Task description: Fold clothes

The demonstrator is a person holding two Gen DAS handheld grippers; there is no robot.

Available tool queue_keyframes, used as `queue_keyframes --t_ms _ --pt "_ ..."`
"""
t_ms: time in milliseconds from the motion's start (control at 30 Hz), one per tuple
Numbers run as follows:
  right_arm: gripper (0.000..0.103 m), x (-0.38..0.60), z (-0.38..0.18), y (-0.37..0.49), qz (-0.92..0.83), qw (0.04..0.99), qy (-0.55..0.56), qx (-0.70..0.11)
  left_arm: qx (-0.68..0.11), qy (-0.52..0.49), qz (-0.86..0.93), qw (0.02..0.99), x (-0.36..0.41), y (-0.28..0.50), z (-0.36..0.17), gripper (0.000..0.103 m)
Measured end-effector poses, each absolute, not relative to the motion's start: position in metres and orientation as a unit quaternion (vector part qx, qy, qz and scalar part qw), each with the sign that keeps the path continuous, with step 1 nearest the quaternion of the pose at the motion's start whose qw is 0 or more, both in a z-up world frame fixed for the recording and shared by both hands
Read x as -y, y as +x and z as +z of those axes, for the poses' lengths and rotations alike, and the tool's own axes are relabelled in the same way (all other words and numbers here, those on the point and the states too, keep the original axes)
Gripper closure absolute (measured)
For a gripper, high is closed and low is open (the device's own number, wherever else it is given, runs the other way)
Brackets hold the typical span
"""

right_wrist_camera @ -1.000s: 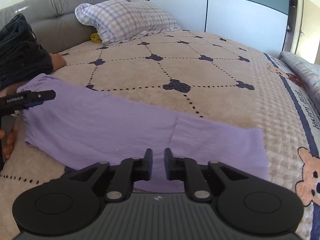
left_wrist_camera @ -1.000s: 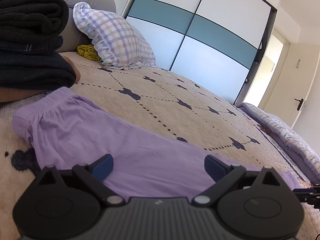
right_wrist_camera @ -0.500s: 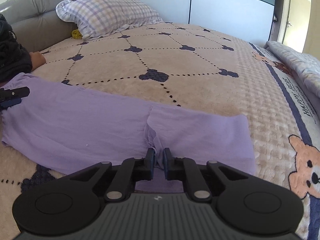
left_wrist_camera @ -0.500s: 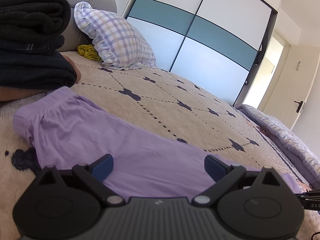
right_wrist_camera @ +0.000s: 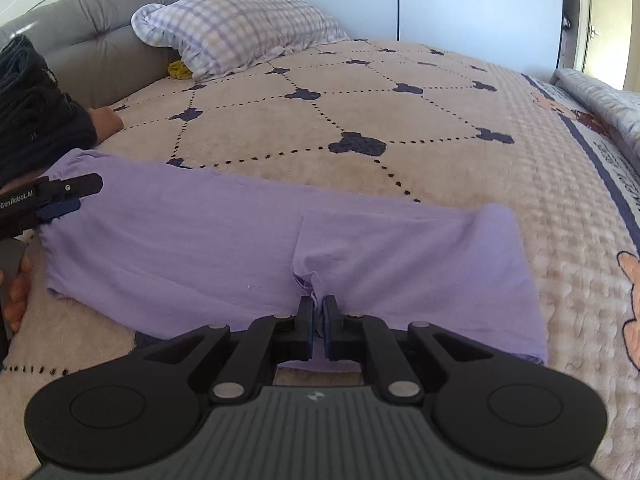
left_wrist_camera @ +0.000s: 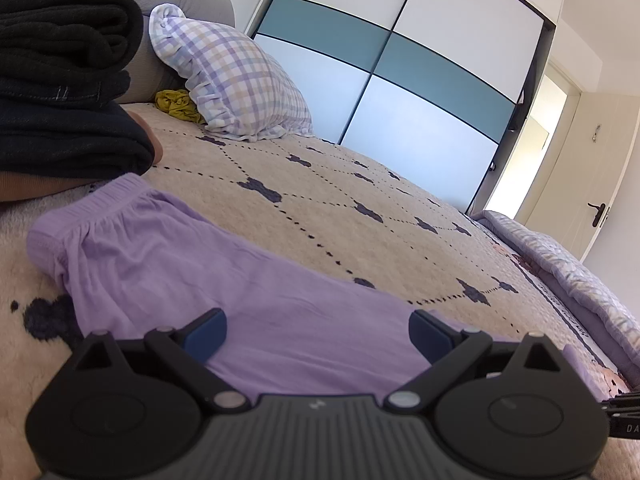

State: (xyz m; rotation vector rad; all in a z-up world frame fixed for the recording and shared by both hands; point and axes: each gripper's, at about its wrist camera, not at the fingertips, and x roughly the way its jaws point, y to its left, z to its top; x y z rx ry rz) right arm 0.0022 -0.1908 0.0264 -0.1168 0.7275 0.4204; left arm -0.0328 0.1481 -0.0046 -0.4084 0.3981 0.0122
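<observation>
Lying flat on the fleecy beige bed (right_wrist_camera: 400, 168), thin lilac trousers (right_wrist_camera: 200, 240) stretch lengthwise; the left hand-held gripper (left_wrist_camera: 318, 332) gapes wide over their gathered waistband end, the right hand-held gripper (right_wrist_camera: 318, 320) pinches a puckered fold.

One purple garment (right_wrist_camera: 224, 240), one pillow (right_wrist_camera: 236, 36)

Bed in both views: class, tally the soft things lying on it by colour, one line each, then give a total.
Purple: 1, the trousers
Checked purple-and-white: 1, the pillow
Mustard yellow: 1, the crumpled cloth
Dark: 1, the stack of folded clothes; how many pieces it holds cannot be told
Total: 4
</observation>
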Motion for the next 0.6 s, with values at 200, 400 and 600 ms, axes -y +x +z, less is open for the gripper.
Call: queue_keyframes --t_ms 200,400,600 --pt "0.079 0.211 0.046 -0.009 0.225 0.907 -0.029 -0.355 -0.205 -0.207 0.003 0.957 -0.15 -0.03 -0.004 0.004" --pt "0.063 0.287 0.047 -0.029 0.191 0.912 0.135 -0.336 -0.199 -0.25 -0.013 0.947 -0.162 -0.033 -0.006 0.004" --pt "0.061 0.356 0.022 -0.039 0.118 0.896 0.27 -0.333 -0.205 -0.288 -0.039 0.935 -0.168 -0.035 0.008 0.006"
